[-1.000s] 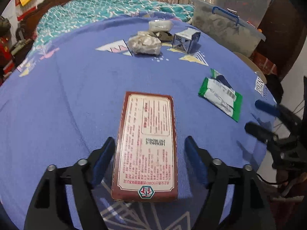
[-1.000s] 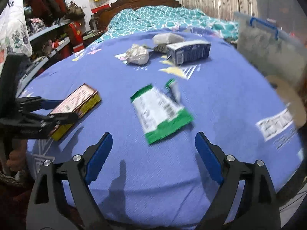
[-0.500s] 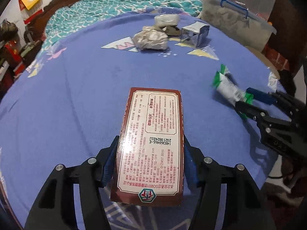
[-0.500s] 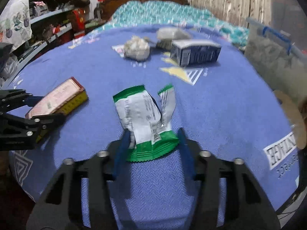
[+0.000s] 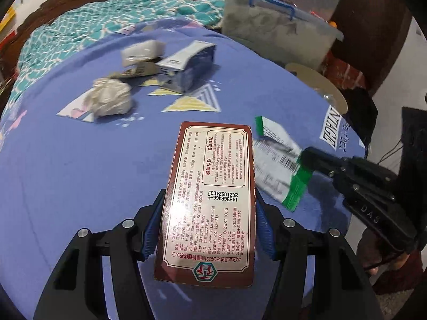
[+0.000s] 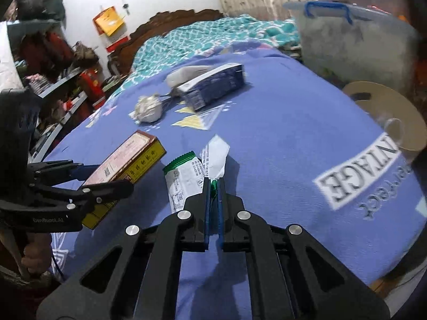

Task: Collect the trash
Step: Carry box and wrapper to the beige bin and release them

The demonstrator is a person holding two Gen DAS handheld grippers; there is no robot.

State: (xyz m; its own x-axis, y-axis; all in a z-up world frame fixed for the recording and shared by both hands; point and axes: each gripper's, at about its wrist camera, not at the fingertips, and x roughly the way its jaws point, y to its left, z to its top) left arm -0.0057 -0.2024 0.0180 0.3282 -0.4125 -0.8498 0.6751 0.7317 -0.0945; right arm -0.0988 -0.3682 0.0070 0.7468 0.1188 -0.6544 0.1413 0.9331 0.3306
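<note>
My left gripper [image 5: 208,208] is shut on a flat red-and-cream box [image 5: 210,200] with a yellow side [image 6: 141,165], held above the blue cloth. My right gripper [image 6: 213,184] is shut on the green end of a white-and-green wrapper [image 6: 186,178], lifted off the cloth; it also shows in the left wrist view [image 5: 277,160]. Farther back lie a crumpled paper ball [image 5: 110,100], a blue-and-white carton [image 5: 186,69] on its side and a grey packet [image 5: 141,52].
The blue cloth [image 5: 80,160] covers a round table. A clear lidded storage bin [image 5: 277,32] with a blue handle stands at the back right. A tan round stool [image 6: 389,114] sits by the table's right edge. A bed with a teal cover [image 6: 208,37] lies behind.
Both grippers went from open to shut: the left closed on the box and lifted it, the right closed on the wrapper and raised it. Both views have swung right.
</note>
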